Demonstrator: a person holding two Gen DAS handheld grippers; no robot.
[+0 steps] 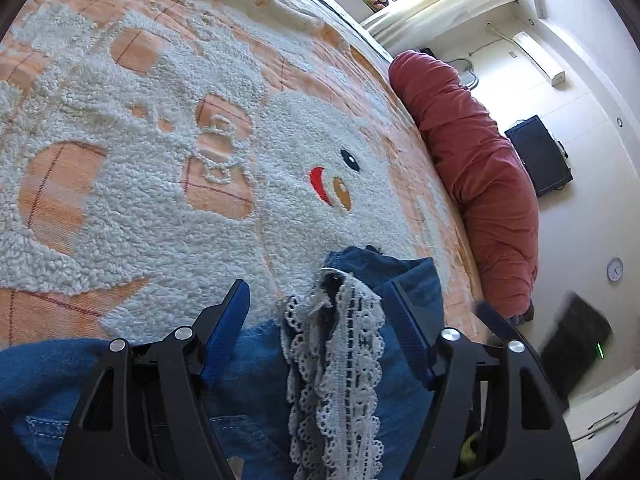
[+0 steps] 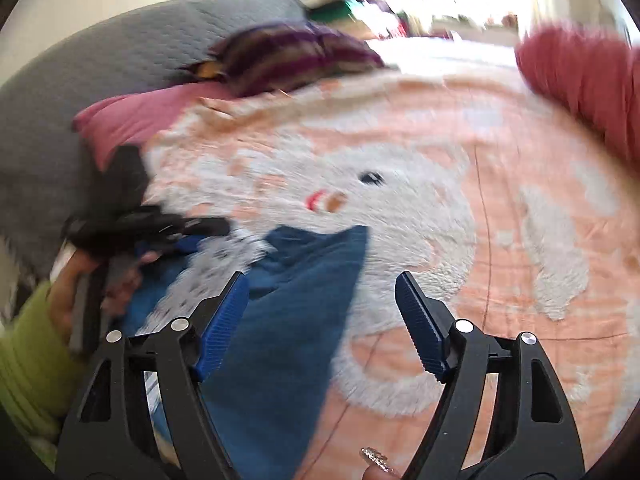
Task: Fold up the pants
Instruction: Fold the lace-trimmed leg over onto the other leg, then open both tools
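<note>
So the pants (image 1: pixel 352 364) are blue denim with a strip of white lace trim (image 1: pixel 340 360) along one edge, and they're lying bunched up on the bed, on top of a fuzzy orange and white blanket (image 1: pixel 132 200) with a cartoon animal face (image 1: pixel 336 184) on it. In the left wrist view the cloth sits at the near edge, right under the tool, with the lace draped over the denim and a pocket seam showing lower left.

The left gripper (image 1: pixel 318 300) is spread wide, both blue pads apart with the lace and denim lying between them, but nothing is pinched. In the right wrist view, the right gripper (image 2: pixel 320 292) is also spread wide, hovering over the pants (image 2: pixel 288 320) where they come to a point toward the animal face (image 2: pixel 352 196). That view is pretty motion-blurred, so fine detail is hard to make out.

Off to the left in the same view there's the left hand (image 2: pixel 76 292) in a lime green sleeve (image 2: pixel 28 360), holding the other tool.

Further out: a big red bolster pillow (image 1: pixel 476 176) along the far side of the bed, a pink pillow (image 2: pixel 132 116) and a striped purple one (image 2: pixel 296 56) against a grey headboard (image 2: pixel 80 76), plus a wall clock (image 1: pixel 615 269).
</note>
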